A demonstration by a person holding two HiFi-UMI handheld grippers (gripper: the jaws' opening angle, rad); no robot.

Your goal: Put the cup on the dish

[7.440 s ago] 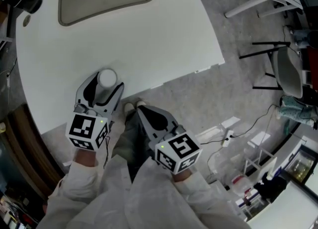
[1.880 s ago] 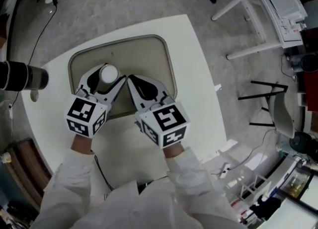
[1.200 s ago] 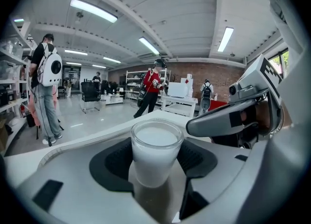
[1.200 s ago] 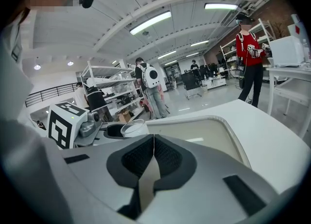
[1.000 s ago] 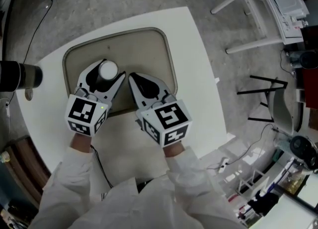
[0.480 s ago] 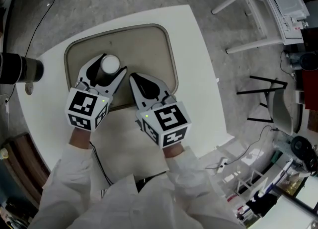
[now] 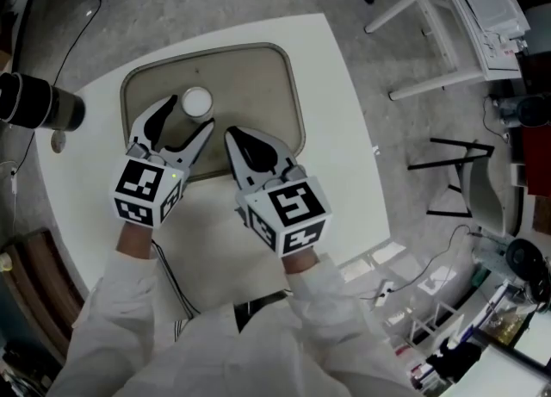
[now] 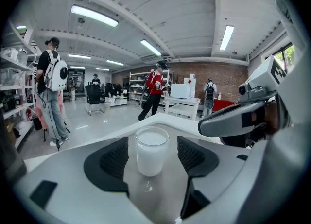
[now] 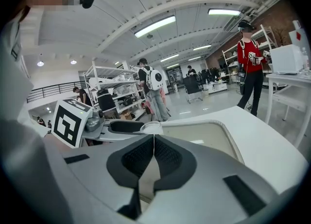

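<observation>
The cup [image 7: 196,101], a small clear glass of white liquid, stands upright on the beige dish [image 7: 258,68], a rounded tray on the white table. My left gripper [image 7: 191,114] is open and its jaws have just been opening. In the left gripper view the cup [image 8: 151,150] stands between the black pads [image 8: 114,159] with a gap on each side. My right gripper [image 7: 234,135] is shut with nothing in it, over the dish's near edge to the right of the left one. The right gripper view shows the cup's rim [image 9: 151,128] past the shut jaws, and the dish [image 9: 214,135].
A black cylinder [image 7: 39,102] and a small round thing [image 7: 57,140] lie at the table's left edge. The white table [image 7: 344,154] ends close to the right of the dish. Table legs [image 7: 430,8] and a chair [image 7: 465,180] stand on the floor to the right. Several people stand farther off.
The left jaws have opened off the cup and the gripper has drawn back toward me. The cup stays upright on the dish. The right gripper has barely shifted.
</observation>
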